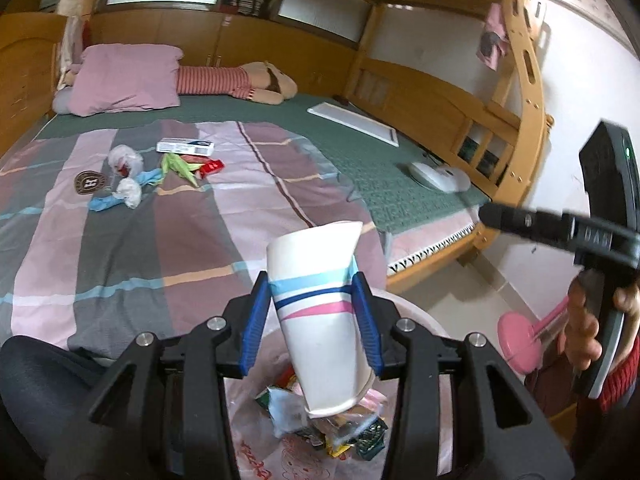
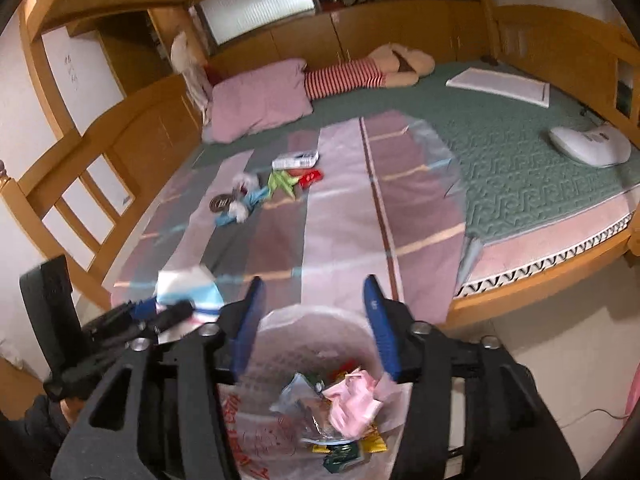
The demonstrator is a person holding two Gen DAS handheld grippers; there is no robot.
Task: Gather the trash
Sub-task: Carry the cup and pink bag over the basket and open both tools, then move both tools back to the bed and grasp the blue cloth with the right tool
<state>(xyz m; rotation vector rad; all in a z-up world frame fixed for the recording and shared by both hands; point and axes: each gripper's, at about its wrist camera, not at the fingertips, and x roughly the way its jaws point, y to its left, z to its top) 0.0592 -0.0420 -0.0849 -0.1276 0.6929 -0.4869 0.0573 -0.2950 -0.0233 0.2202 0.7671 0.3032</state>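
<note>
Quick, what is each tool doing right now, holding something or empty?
Left tool: closed on the striped paper cup, above the trash bag.
Right tool: open and empty.

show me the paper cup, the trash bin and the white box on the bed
paper cup [image 1: 320, 312]: left wrist view, on its striped side wall between the tongs' blue pads.
trash bin [image 2: 320, 320]: right wrist view, on the far rim of its bag liner.
white box [image 1: 185, 147]: left wrist view, on its top face.

A pink pillow [image 1: 126, 78] sits at the head of the bed [image 1: 360, 152], a striped plush [image 1: 236, 80] beside it — a white board [image 1: 354, 122] and white gadget [image 1: 438, 176] near the far edge, striped quilt [image 1: 160, 240] across the middle.
</note>
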